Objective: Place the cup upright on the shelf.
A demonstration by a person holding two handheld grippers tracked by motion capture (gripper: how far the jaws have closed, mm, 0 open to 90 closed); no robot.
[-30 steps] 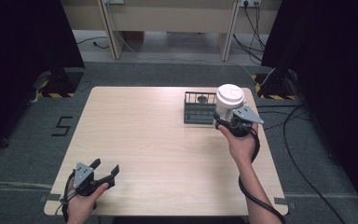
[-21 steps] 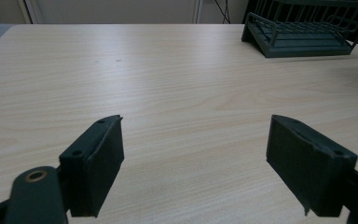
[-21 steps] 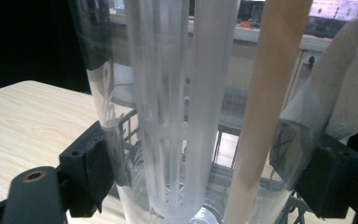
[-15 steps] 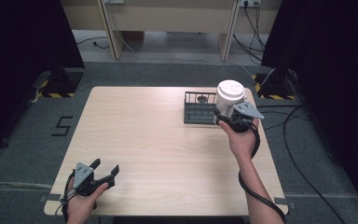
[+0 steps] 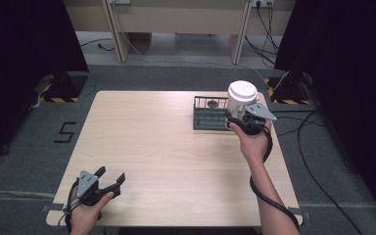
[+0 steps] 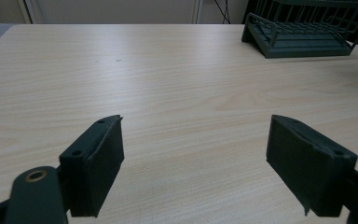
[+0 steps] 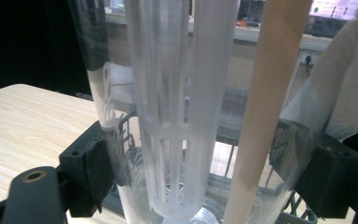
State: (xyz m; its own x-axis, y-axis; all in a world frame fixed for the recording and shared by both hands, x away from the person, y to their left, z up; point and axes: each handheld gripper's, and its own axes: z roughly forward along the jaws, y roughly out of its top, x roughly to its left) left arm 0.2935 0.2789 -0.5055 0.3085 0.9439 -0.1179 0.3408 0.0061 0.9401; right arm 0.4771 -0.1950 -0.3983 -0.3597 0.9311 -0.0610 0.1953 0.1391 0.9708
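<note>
Between the right tongs' (image 5: 239, 119) black jaws sits a clear plastic cup with a white lid (image 5: 241, 97), gripped just above the dark wire rack (image 5: 207, 115). Well apart, the left tongs (image 5: 113, 180) gape open, empty, over the pale wooden tabletop (image 5: 166, 152).

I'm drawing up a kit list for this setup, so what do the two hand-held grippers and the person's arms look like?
Both the left gripper and the right gripper are black, with two blocky flat-faced jaws. Each carries a grey three-cornered plate on top. A black cable trails from each; the right one coils along the forearm. Both forearms are bare, with no sleeves in view.
</note>
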